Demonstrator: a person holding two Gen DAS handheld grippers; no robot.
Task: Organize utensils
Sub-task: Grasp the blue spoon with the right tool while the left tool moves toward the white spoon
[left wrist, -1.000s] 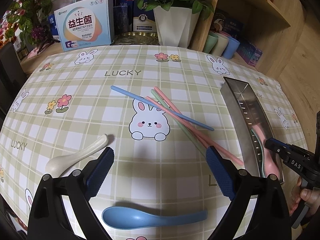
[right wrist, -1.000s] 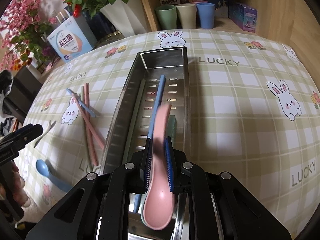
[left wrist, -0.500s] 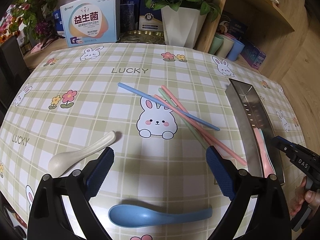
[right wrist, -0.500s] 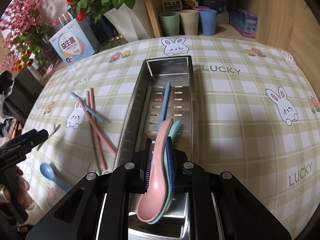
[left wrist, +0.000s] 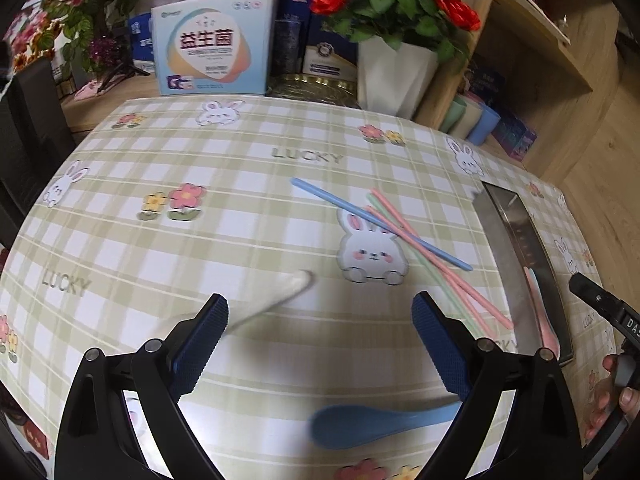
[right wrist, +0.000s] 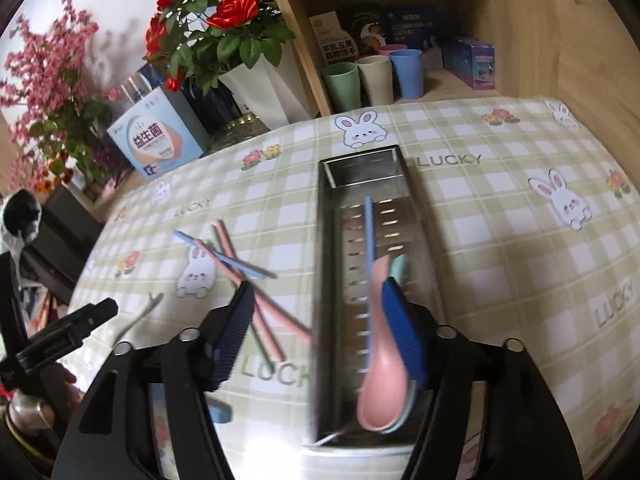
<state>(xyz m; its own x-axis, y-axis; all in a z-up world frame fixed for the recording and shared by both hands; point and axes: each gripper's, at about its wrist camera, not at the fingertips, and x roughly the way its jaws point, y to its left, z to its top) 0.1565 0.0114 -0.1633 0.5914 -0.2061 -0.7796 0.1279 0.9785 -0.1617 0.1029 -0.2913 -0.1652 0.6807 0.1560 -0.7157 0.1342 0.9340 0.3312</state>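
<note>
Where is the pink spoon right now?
In the right wrist view the pink spoon lies in the steel tray, on a green spoon and beside a blue chopstick, between the open right gripper's fingers.

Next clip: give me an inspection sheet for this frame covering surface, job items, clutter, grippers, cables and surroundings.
Surface: green checked tablecloth with rabbits and LUCKY lettering.
Job's things: metal tray holds pink spoon over a green spoon, plus a blue chopstick. Loose on the cloth: crossed chopsticks, blue spoon, white spoon, blurred.
Clutter: nothing seen on the cloth.
Grippers: left gripper jaws open, empty; right gripper jaws open, straddling the tray's left wall.
Cables: nothing seen.
Surroundings: white flower pot, supplement box, three cups on a wooden shelf.
</note>
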